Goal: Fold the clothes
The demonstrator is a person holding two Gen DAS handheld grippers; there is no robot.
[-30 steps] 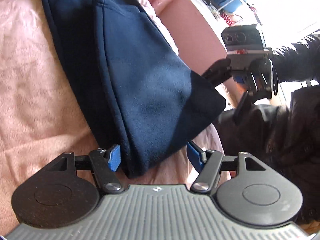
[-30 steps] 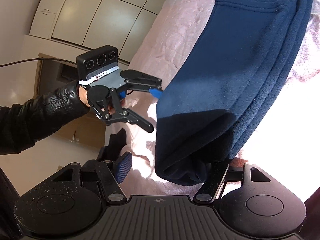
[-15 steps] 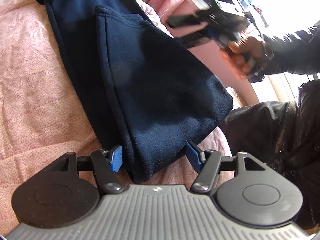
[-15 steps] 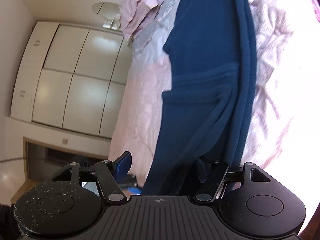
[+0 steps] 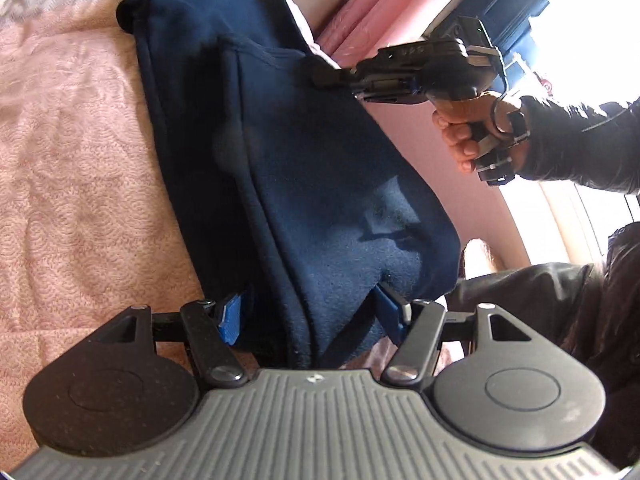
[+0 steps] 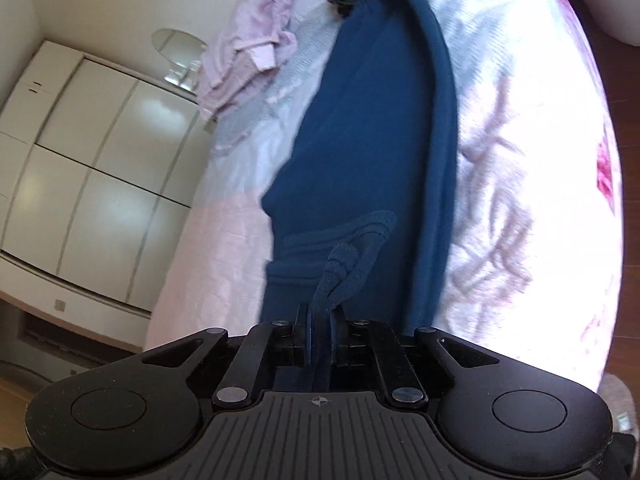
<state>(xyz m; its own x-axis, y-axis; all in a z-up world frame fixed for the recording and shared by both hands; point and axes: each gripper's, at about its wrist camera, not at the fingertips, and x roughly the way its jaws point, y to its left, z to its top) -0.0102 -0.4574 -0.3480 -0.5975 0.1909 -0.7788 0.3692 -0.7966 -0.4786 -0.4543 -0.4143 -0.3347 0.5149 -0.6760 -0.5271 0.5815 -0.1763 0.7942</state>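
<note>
A folded navy fleece garment (image 5: 288,168) lies on a pink bedspread (image 5: 72,152). My left gripper (image 5: 310,314) is open, its blue pads on either side of the garment's near folded end. My right gripper (image 6: 320,334) is shut on a bunched edge of the navy garment (image 6: 360,152), which stretches away along the bed. In the left wrist view the right gripper (image 5: 320,74) sits at the garment's far right edge, held by a hand.
A pale pink garment (image 6: 248,48) lies crumpled at the far end of the bed. White wardrobe doors (image 6: 92,168) stand to the left. A pink bed frame (image 5: 420,132) and a dark-sleeved arm (image 5: 580,148) are on the right.
My right gripper closed on the garment's edge and moved along it toward the far end. My left gripper stayed open around the near folded end.
</note>
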